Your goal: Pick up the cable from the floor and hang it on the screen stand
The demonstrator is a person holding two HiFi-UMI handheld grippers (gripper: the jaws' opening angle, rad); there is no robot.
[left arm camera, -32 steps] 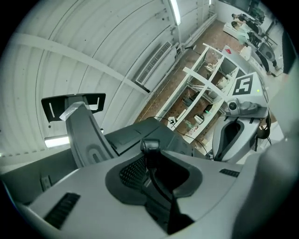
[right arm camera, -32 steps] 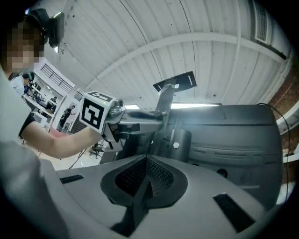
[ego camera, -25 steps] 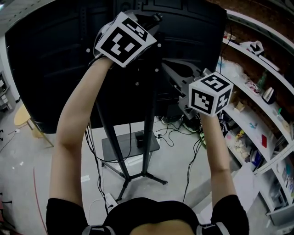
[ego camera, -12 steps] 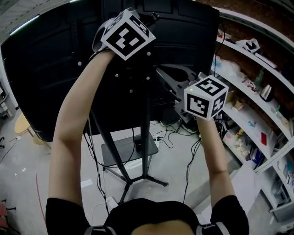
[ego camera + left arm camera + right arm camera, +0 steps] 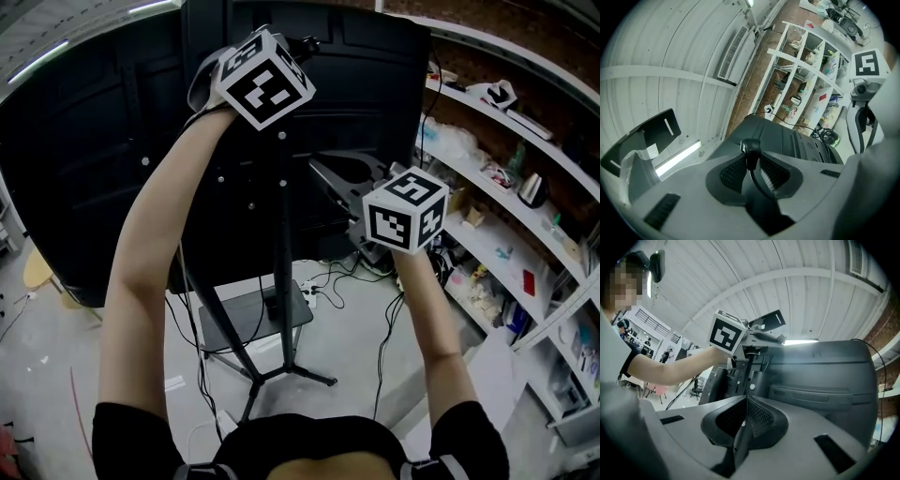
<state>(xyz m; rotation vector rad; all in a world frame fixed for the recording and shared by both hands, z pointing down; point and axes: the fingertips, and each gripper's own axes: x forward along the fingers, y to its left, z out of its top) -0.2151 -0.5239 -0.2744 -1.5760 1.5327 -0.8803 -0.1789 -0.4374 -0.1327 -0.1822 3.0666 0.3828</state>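
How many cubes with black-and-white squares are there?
2. One cube is up high on the left, against the screen; the other is lower on the right, near the shelves.

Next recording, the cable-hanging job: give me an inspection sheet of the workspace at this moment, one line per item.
Surface: grey floor under the stand.
Job's things: cable, black plug end between the left jaws; screen stand upright, carrying the black screen.
Clutter: small items crowd the white shelves.
Grippers: left gripper shut on the cable, raised near the screen's top; right gripper shut, nothing seen between its pads.
Cables: loose black leads on the floor by the stand's base.
Surroundings: brick wall behind the shelves; a stool at left.
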